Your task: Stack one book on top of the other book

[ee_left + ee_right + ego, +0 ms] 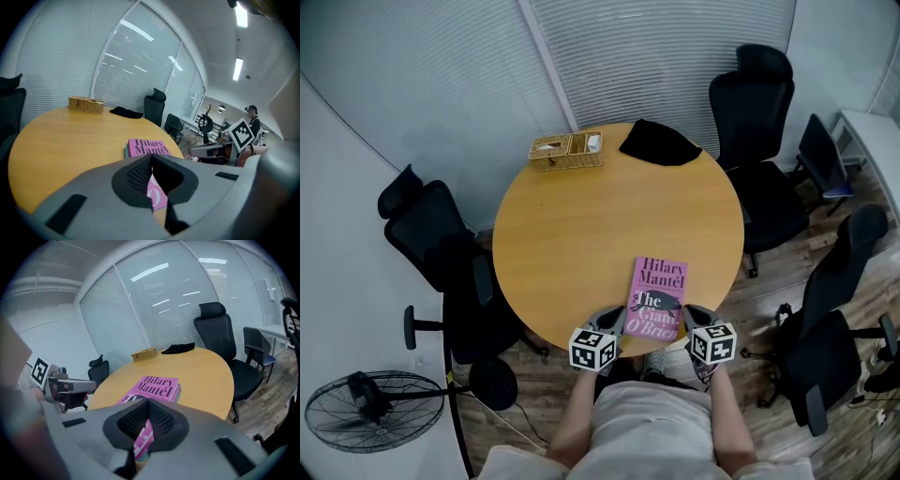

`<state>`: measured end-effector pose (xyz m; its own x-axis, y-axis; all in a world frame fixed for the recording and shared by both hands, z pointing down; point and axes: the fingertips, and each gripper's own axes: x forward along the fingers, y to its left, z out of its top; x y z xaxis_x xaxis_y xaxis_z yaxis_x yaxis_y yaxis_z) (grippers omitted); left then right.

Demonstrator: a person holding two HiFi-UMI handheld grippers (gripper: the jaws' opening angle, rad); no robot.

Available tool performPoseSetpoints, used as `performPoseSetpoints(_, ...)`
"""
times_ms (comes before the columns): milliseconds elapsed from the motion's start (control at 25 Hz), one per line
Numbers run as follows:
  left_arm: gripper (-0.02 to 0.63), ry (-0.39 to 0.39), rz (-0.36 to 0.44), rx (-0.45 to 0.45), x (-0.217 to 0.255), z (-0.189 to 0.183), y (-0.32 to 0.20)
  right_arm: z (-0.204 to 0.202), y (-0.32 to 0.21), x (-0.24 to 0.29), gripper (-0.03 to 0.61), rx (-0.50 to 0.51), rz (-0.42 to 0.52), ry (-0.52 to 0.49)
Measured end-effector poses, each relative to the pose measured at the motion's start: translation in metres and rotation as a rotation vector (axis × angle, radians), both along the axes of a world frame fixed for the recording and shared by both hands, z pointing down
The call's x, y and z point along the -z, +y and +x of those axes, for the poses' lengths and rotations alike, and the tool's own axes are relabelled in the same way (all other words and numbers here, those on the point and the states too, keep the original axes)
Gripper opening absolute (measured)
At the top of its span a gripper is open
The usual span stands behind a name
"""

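A pink book (657,295) lies flat on a second book near the front edge of the round wooden table (581,225). Only a teal edge of the lower book (178,393) shows. My left gripper (617,319) is shut and empty at the pink book's near left corner. My right gripper (688,314) is shut and empty at its near right corner. In the left gripper view the pink book (147,146) lies just beyond the closed left gripper (151,158). The right gripper view shows the pink book (154,385) beyond the closed right gripper (146,401).
A wicker basket (566,150) and a black cloth (659,142) sit at the table's far edge. Black office chairs (750,103) stand around the table, and a floor fan (370,411) stands at lower left. The person stands at the table's near edge.
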<state>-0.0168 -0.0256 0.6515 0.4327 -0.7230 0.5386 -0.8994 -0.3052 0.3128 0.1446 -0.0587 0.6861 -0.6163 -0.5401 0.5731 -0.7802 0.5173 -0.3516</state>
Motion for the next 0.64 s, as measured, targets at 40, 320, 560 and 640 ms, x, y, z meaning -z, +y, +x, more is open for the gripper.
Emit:
performPoseSetpoints(40,0.029,0.005,0.0,0.003,0.001,0.0,0.0,0.001,0.0,0.002,0.018,-0.002,0.009,0.003)
performPoseSetpoints(320,0.029,0.023,-0.008,0.017,-0.002,0.001,0.001,0.005,-0.002,0.007,0.018,-0.011,0.05,0.01)
performPoseSetpoints(560,0.029,0.034,-0.013,0.03,-0.004,-0.001,0.002,0.01,-0.008,0.014,0.018,-0.029,0.101,0.022)
performPoseSetpoints(640,0.029,0.03,-0.015,0.032,-0.006,-0.001,0.002,0.011,-0.01,0.015,0.018,-0.031,0.109,0.018)
